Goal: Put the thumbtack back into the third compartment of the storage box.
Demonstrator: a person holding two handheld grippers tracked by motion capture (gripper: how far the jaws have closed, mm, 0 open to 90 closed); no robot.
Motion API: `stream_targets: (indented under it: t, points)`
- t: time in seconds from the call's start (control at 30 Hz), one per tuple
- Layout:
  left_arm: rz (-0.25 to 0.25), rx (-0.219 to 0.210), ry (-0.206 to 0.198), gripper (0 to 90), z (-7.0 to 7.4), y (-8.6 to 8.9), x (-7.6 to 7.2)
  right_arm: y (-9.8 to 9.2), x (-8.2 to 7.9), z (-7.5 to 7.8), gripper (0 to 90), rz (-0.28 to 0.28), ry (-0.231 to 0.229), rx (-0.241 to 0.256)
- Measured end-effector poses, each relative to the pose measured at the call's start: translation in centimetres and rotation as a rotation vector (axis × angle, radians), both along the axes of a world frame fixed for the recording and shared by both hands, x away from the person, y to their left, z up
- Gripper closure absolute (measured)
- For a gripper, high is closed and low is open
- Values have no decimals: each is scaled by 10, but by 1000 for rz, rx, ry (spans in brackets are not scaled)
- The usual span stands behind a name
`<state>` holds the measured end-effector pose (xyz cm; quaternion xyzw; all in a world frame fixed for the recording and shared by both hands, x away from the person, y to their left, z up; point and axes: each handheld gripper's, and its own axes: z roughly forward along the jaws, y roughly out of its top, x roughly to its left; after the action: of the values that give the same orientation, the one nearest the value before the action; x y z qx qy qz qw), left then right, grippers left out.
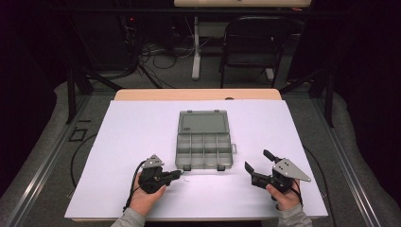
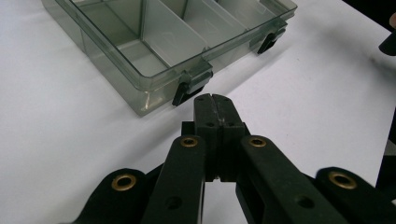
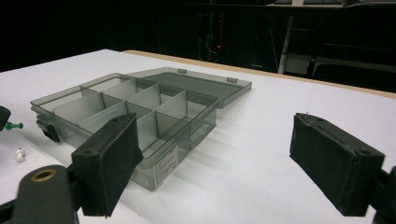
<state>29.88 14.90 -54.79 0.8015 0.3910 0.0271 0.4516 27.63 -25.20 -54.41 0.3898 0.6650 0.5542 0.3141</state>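
Observation:
A clear grey compartment box lies open mid-table, its lid flat behind it and its compartments empty. My left gripper is shut, its tip just short of the box's near left latch. In the right gripper view a green pushpin shows right at that tip; I cannot tell whether it is held. A white pushpin lies on the sheet beside it. My right gripper stands open near the box's right corner, nothing between its pads.
A white sheet covers the table, with its wooden far edge showing. A folding chair, a desk leg and floor cables stand beyond it. Bare sheet lies to the box's left and right.

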Motion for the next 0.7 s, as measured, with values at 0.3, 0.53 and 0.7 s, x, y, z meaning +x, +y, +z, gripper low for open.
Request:
stream_targets:
  t: [0.3, 0.53, 0.7]
  points:
    - [28, -48, -30, 900, 10, 10, -1, 0, 0, 0, 154, -1, 0, 0]
    - [57, -79, -56, 900, 16, 18, -2, 0, 0, 0, 154, 0, -1, -1]
    - [74, -94, -74, 900, 21, 22, -2, 0, 0, 0, 154, 1, -1, -2]
